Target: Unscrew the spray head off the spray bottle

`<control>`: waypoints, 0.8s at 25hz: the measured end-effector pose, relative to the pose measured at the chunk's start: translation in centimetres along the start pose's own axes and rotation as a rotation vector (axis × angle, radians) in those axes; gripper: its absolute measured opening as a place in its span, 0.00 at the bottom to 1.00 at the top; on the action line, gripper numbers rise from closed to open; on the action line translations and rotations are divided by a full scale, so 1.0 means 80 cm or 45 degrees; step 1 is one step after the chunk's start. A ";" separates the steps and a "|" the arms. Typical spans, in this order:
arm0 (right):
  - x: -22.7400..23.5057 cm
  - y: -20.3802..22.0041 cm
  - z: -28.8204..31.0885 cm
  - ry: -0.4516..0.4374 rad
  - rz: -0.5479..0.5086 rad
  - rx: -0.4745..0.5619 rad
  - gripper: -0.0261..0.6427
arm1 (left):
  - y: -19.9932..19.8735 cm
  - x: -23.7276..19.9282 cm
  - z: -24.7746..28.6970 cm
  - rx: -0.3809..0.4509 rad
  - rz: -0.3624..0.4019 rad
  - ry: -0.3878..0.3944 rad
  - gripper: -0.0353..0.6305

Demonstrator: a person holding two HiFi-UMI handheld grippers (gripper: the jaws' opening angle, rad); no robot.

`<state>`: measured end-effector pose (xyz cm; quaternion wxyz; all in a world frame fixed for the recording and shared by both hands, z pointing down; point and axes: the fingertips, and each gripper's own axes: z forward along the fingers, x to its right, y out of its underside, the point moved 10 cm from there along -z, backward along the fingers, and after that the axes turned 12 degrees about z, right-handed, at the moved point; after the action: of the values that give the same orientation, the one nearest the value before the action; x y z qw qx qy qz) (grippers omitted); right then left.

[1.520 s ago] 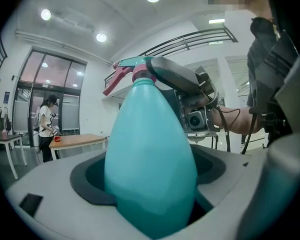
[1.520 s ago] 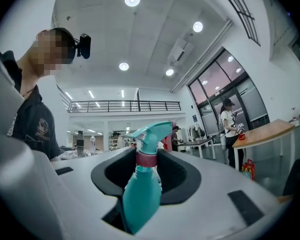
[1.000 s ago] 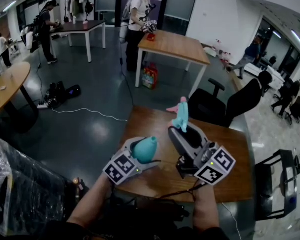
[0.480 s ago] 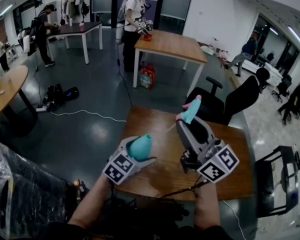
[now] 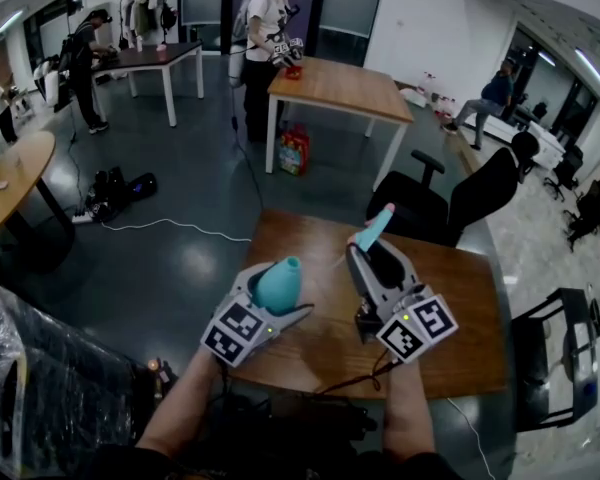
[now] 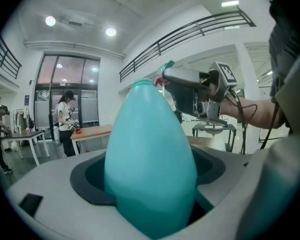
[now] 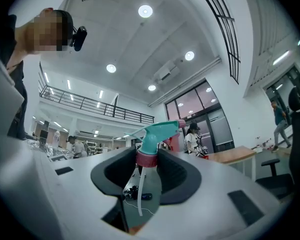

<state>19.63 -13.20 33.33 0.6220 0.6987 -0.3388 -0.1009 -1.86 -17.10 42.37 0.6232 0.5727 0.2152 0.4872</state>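
Observation:
My left gripper (image 5: 276,293) is shut on the teal spray bottle (image 5: 279,282), which has no head on it and points its bare neck up. In the left gripper view the bottle (image 6: 150,164) fills the space between the jaws. My right gripper (image 5: 367,255) is shut on the pink collar of the teal spray head (image 5: 373,228), held apart from the bottle to its right. In the right gripper view the spray head (image 7: 156,131) stands above the jaws and its thin dip tube (image 7: 140,196) hangs free below. Both are held above the wooden desk (image 5: 460,308).
A black office chair (image 5: 460,203) stands behind the desk. Farther off is another wooden table (image 5: 345,88) with a person (image 5: 270,28) beside it. A round table (image 5: 15,173) and cables with a power strip (image 5: 115,193) lie at the left.
The right gripper with the spray head swung right and came partly back, the head now leaning to the right. The left gripper with the bottle rose slightly.

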 end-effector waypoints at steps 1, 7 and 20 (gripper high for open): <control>0.001 0.003 0.000 0.012 -0.002 -0.004 0.25 | -0.002 -0.001 -0.001 0.004 -0.004 -0.006 0.72; 0.005 0.026 -0.001 0.070 -0.009 -0.031 0.25 | -0.015 -0.005 -0.002 0.035 -0.023 -0.027 0.72; -0.001 0.052 -0.001 0.077 -0.014 -0.090 0.25 | -0.027 -0.006 -0.002 0.042 -0.029 -0.048 0.72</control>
<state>18.19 -13.07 37.25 0.6557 0.6808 -0.3123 -0.0949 -1.43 -17.11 40.20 0.6230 0.5895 0.2180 0.4656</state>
